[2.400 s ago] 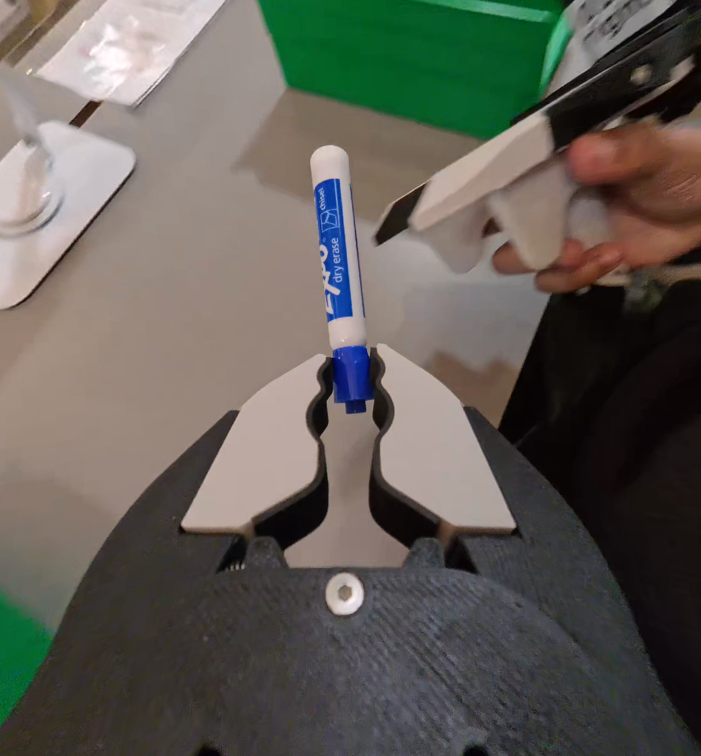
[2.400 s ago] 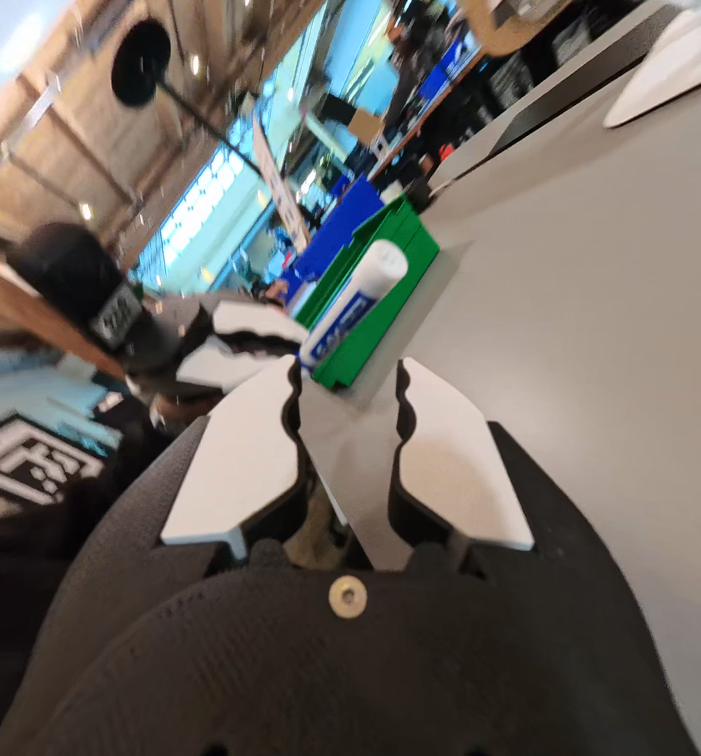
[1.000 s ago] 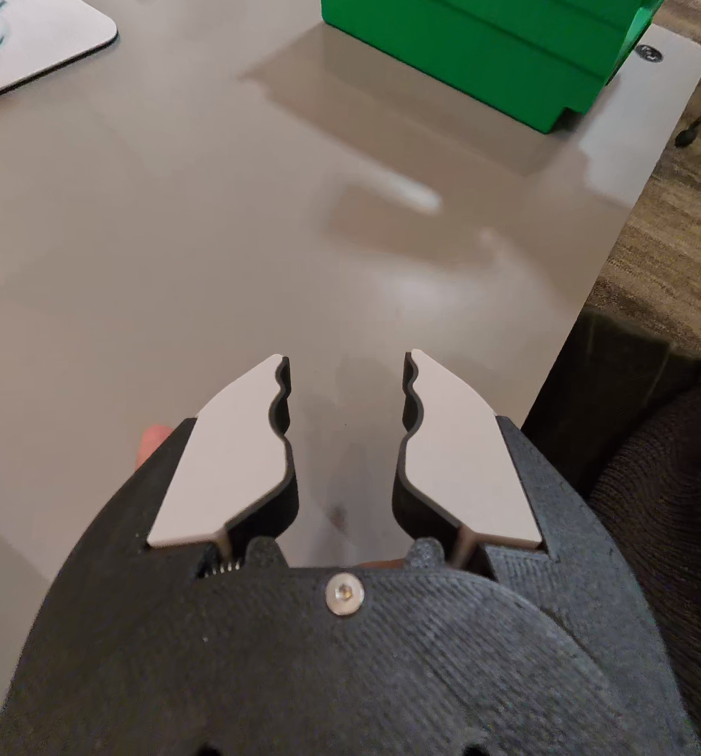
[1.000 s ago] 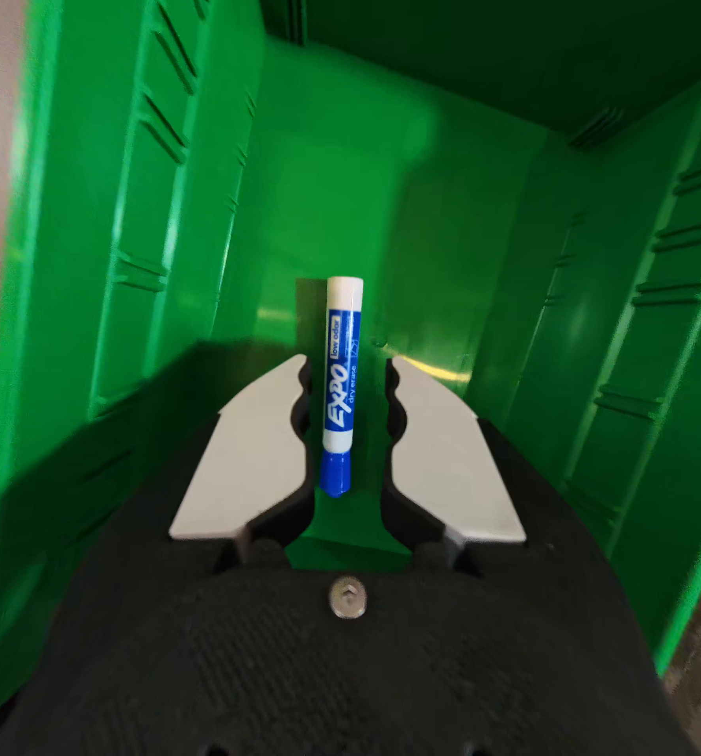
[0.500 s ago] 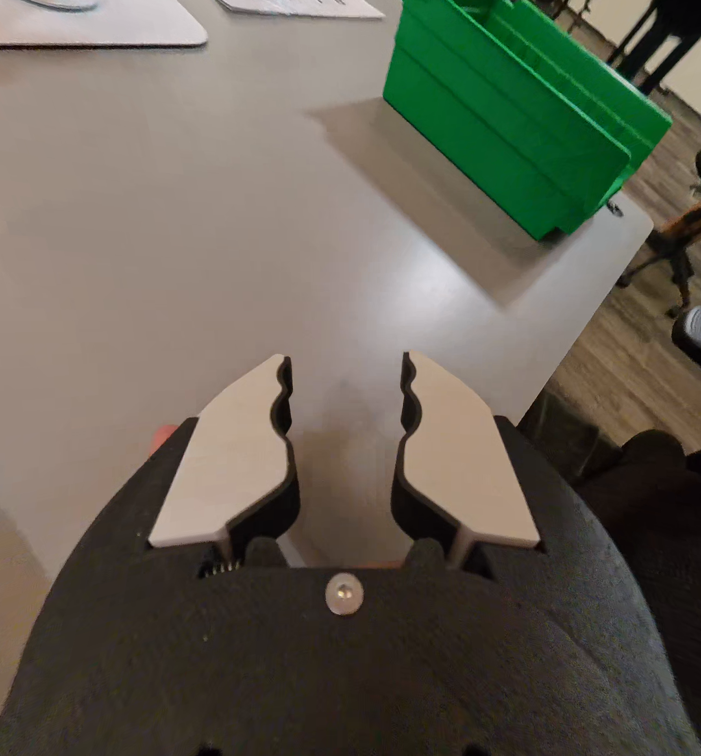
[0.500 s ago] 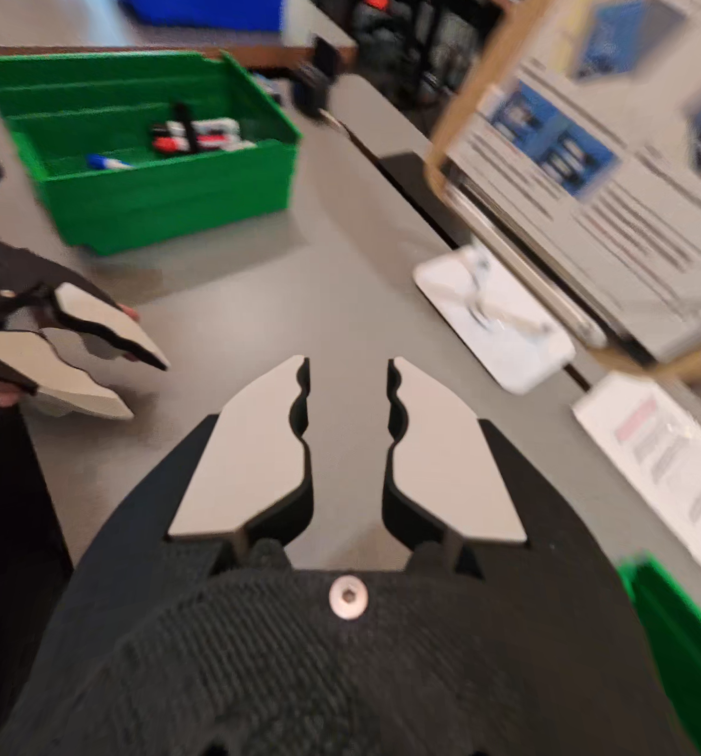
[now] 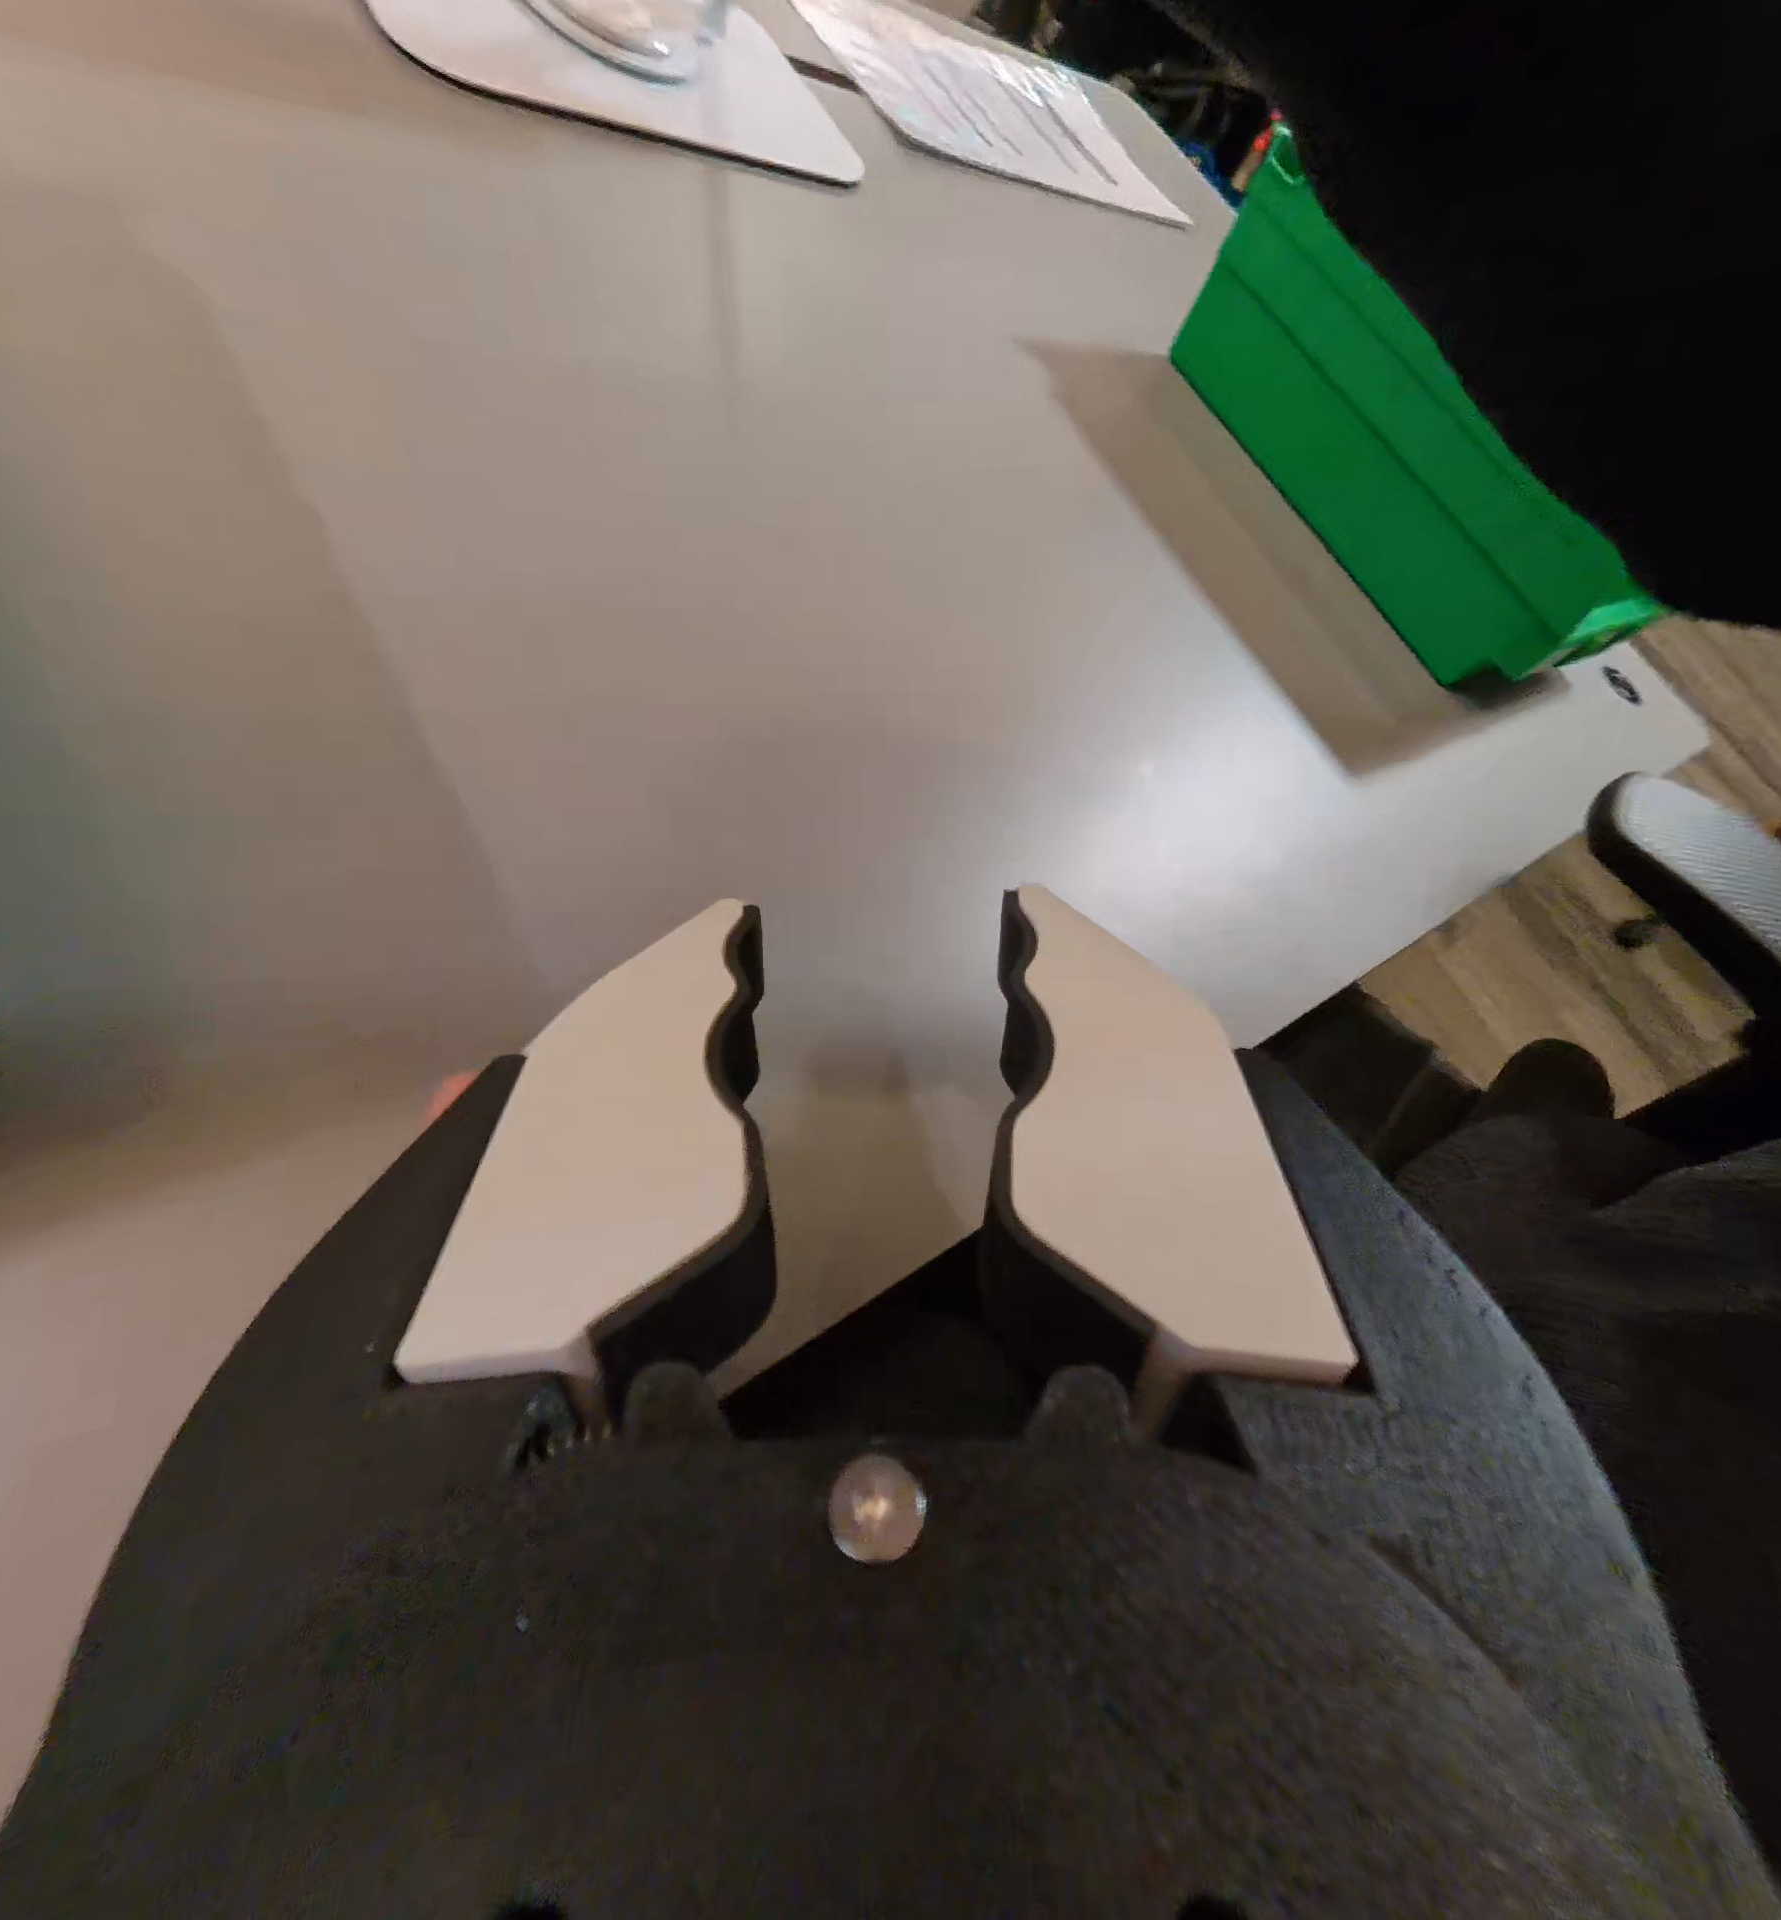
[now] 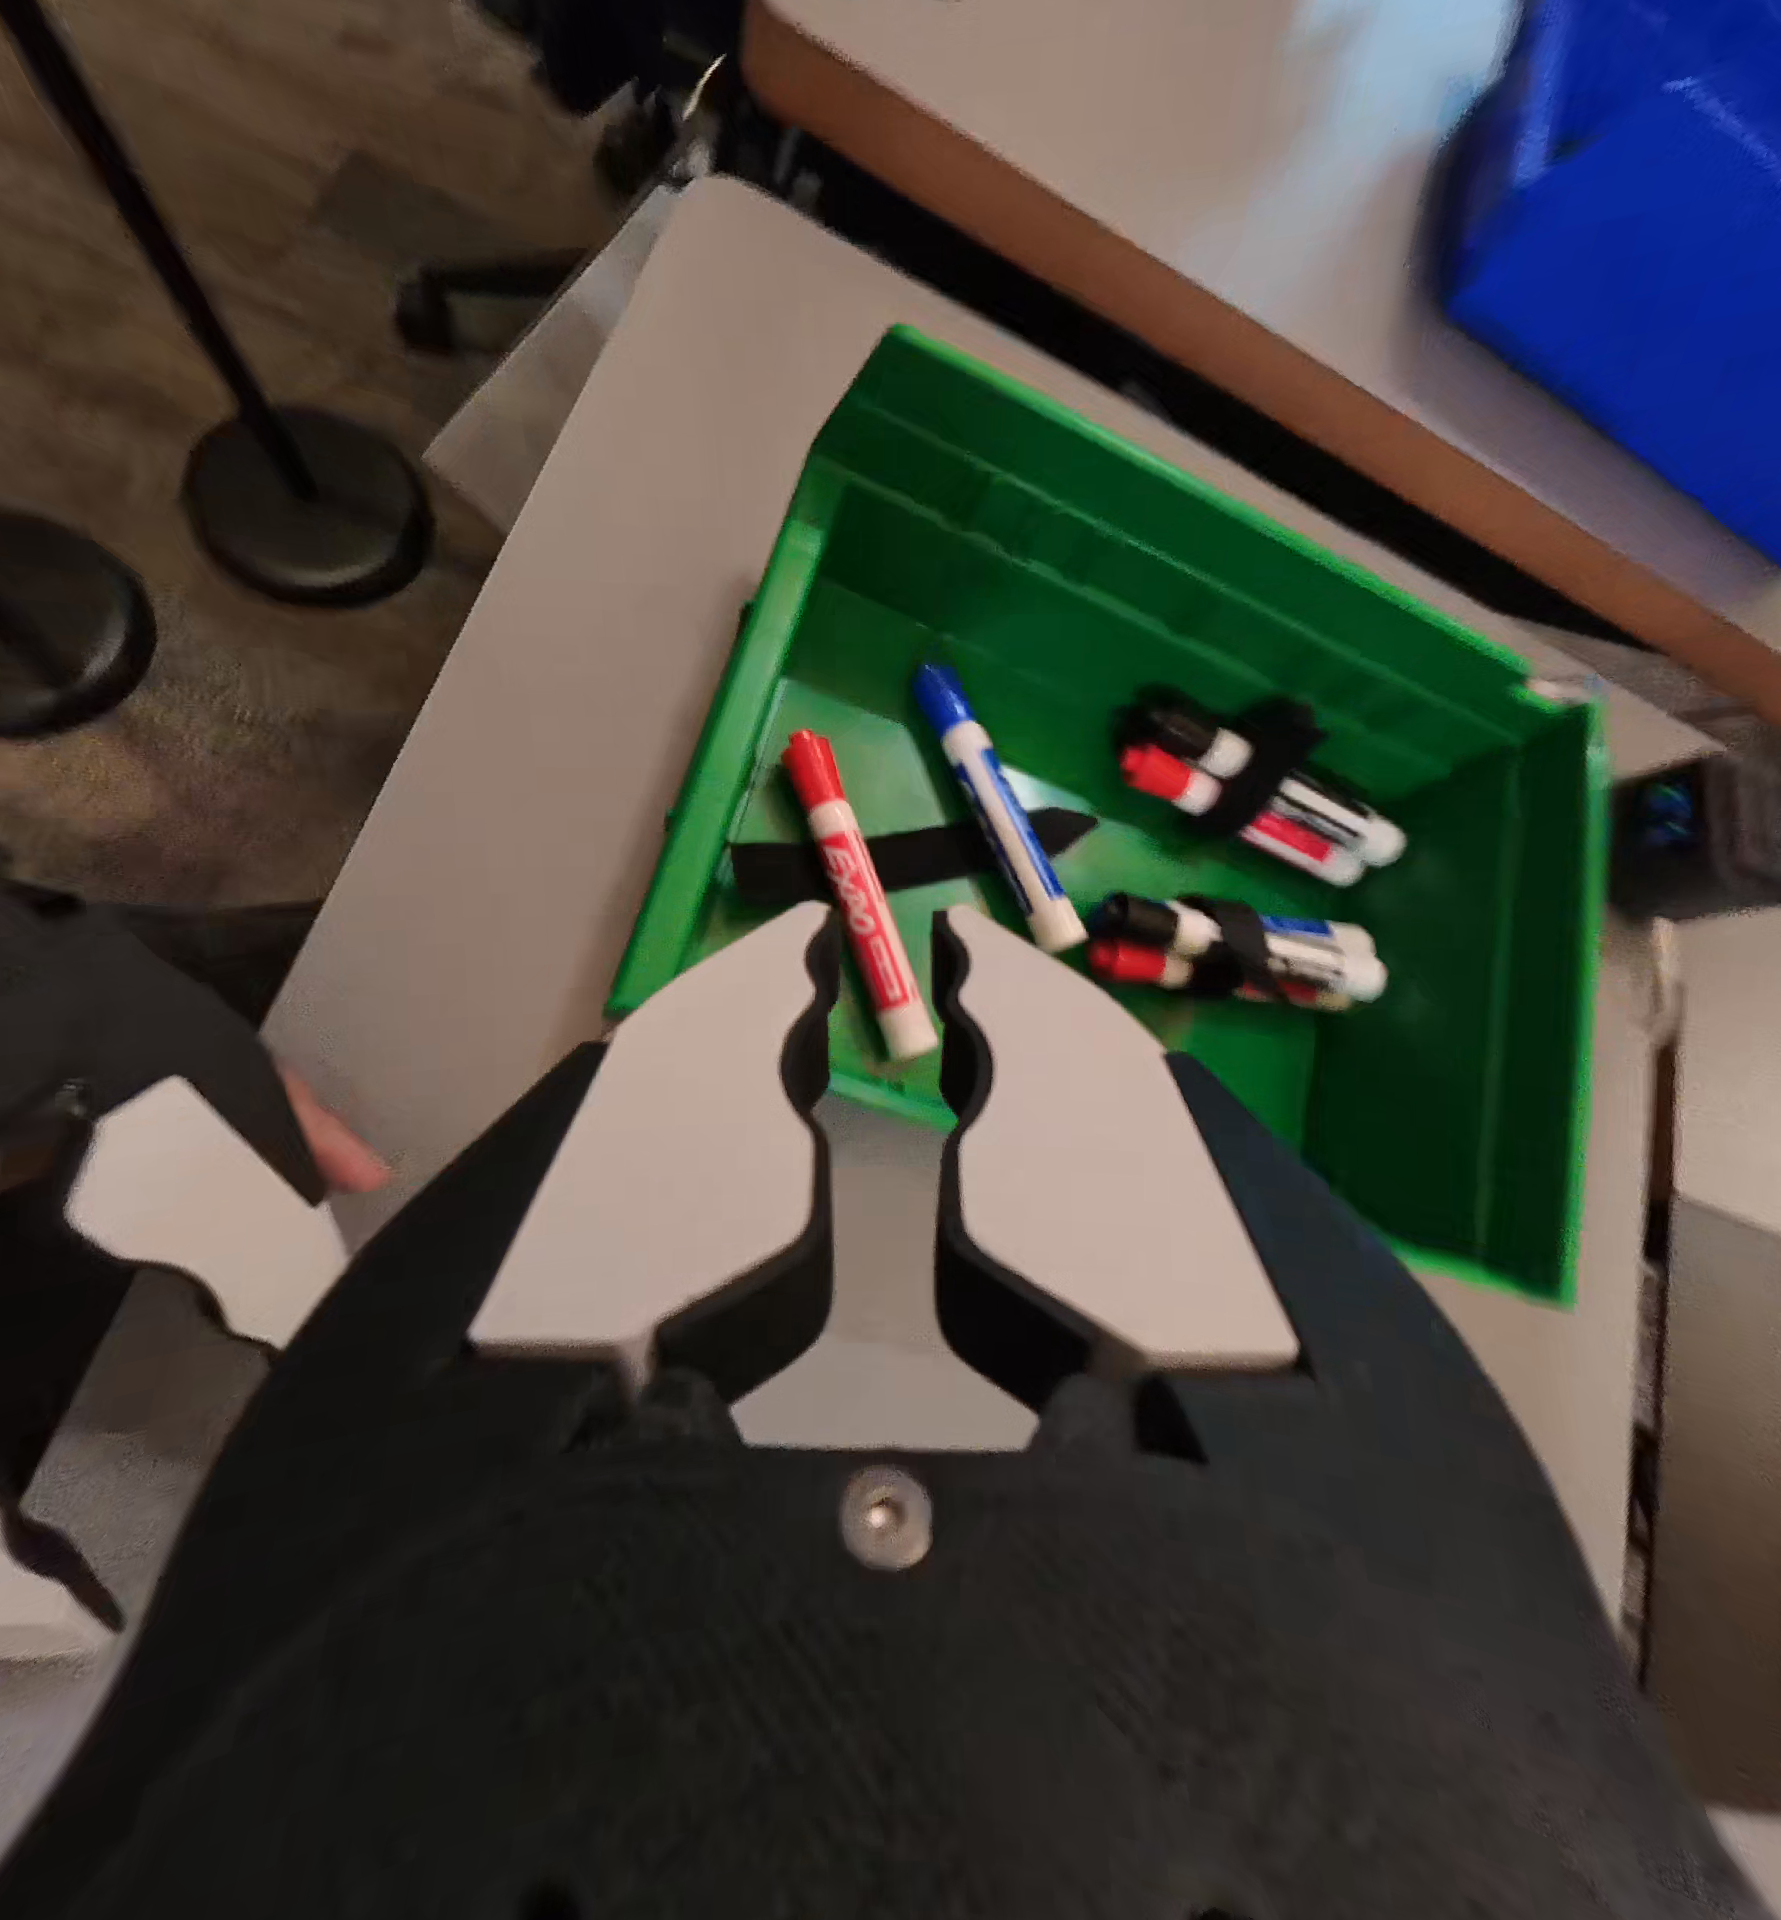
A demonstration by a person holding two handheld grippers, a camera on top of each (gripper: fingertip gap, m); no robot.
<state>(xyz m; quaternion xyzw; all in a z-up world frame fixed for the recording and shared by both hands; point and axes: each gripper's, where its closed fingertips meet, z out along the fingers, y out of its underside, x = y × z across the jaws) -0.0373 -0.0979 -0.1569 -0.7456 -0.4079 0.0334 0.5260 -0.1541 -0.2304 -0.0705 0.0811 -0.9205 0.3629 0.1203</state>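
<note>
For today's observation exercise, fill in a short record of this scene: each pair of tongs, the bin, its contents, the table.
left tongs: open, empty, above the grey table
right tongs: open, empty, above the green bin
loose in bin: red marker, blue marker, black strap
bundled in bin: two strapped marker bundles

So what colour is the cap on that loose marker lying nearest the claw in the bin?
Red: the loose marker has a red cap, clearest in the right wrist view.
</note>
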